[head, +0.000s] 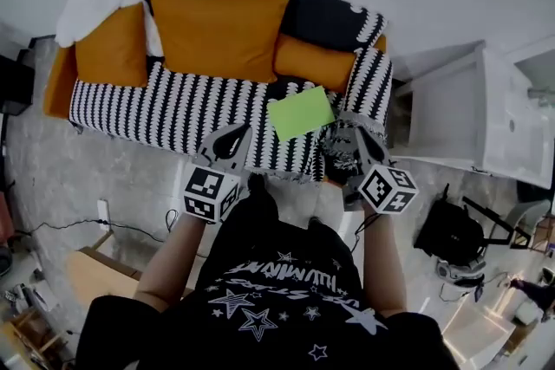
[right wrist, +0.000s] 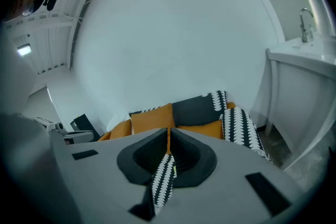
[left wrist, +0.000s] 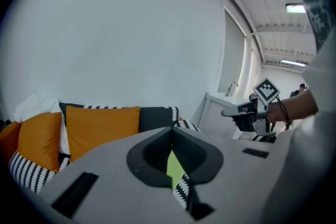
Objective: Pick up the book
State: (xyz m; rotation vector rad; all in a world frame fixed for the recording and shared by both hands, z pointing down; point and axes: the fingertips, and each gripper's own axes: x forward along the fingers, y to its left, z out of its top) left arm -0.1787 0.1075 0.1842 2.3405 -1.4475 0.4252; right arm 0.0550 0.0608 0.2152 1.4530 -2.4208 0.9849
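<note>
Green book [head: 300, 113] lies untouched on sofa [head: 156, 108], frame centre; left gripper [head: 237, 133] & right gripper [head: 354, 127] both pressed together, empty, so pickup not begun.

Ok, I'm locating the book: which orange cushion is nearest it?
The low cushion by the right armrest, just behind the green book; others sit further left.
</note>
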